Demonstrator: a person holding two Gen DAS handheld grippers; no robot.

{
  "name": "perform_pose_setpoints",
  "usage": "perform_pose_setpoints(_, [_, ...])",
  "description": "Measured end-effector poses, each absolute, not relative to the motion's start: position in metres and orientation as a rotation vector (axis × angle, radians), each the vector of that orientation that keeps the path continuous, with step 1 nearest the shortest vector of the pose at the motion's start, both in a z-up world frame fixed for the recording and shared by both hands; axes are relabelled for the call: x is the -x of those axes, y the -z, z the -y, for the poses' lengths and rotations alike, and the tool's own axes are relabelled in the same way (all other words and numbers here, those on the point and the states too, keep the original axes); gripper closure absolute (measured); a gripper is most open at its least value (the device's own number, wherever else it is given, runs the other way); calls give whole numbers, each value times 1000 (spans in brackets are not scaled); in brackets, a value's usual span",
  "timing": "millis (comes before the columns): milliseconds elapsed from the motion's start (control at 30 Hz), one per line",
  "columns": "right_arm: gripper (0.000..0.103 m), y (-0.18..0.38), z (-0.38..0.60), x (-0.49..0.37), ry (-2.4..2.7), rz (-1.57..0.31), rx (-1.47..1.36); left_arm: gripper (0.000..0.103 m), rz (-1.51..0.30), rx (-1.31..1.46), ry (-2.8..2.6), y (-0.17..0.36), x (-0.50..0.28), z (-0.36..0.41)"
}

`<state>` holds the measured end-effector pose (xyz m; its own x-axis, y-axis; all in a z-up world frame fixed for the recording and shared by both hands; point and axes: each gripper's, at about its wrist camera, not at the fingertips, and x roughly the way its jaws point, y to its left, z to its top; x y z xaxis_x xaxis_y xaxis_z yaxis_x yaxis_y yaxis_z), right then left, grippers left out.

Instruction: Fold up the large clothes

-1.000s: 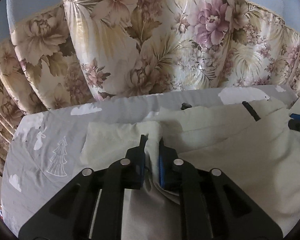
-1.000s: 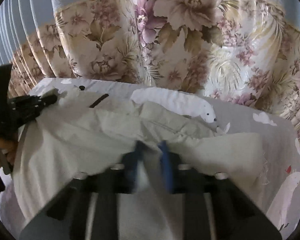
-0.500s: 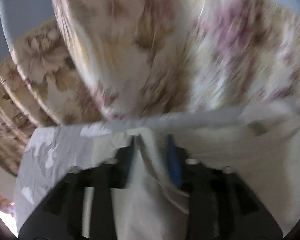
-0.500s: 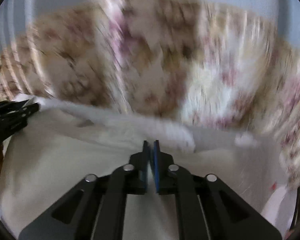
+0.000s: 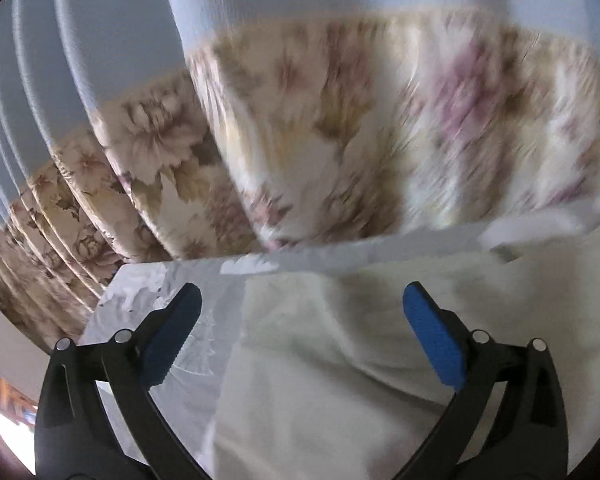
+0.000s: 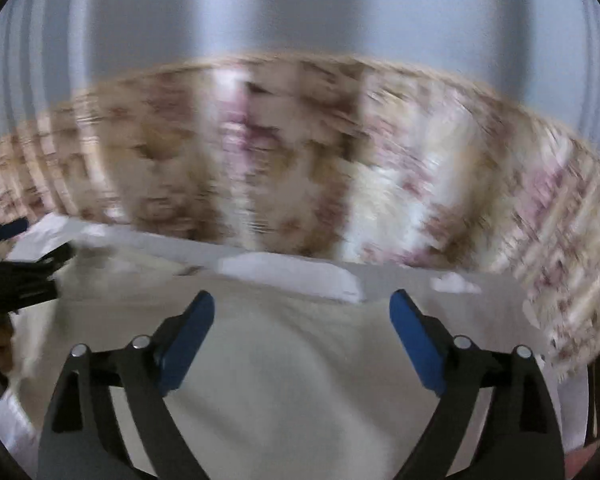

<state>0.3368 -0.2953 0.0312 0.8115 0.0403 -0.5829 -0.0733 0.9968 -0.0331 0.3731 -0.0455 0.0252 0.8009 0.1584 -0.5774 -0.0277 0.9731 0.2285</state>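
Note:
A large cream garment [image 5: 340, 360] lies spread on a grey printed sheet [image 5: 204, 312]; it also fills the lower half of the right wrist view [image 6: 284, 368]. My left gripper [image 5: 300, 300] is open and empty above the garment's left edge. My right gripper [image 6: 302, 304] is open and empty above the garment's far edge. The left gripper's black body [image 6: 16, 276] shows at the left edge of the right wrist view. Both views are blurred by motion.
A floral curtain [image 5: 320, 128] with a plain blue upper part hangs close behind the bed's far edge; it also shows in the right wrist view [image 6: 300, 160]. The grey sheet [image 6: 480, 304] shows white printed shapes. The bed's left edge [image 5: 96, 316] drops off.
Both grippers were shut on folds of the cream garment; both have opened wide and let it go. The garment now lies flatter. Both cameras have tilted upward.

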Motion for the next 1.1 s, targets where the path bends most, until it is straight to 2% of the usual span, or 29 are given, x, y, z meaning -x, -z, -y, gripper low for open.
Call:
perform_pose_setpoints(100, [13,-25,268,-335,-124,-646,36,3,-632,-159,-31,-28,-357,70])
perform_pose_setpoints(267, [13,26,255,-363,-60,-774,49,3,-731,-159,-90,14,-372,83])
perform_pose_setpoints(333, [7,44,262,-367,-31,-786,75,3,-764,-208,-153,37,-380,81])
perform_pose_setpoints(400, [5,52,272,-369,-26,-783,82,3,-757,-210,-165,48,-382,76])
perform_pose_setpoints(600, [3,55,316,-368,58,-773,54,3,-788,-100,-137,52,-388,51])
perform_pose_setpoints(700, [3,60,354,-369,116,-801,-85,3,-788,-63,-137,53,-387,43])
perform_pose_setpoints(900, [2,53,368,-358,108,-812,-108,3,-759,-190,-228,53,-387,36])
perform_pose_setpoints(1100, [2,43,418,-299,117,-777,-124,3,-714,-253,-250,44,-367,32])
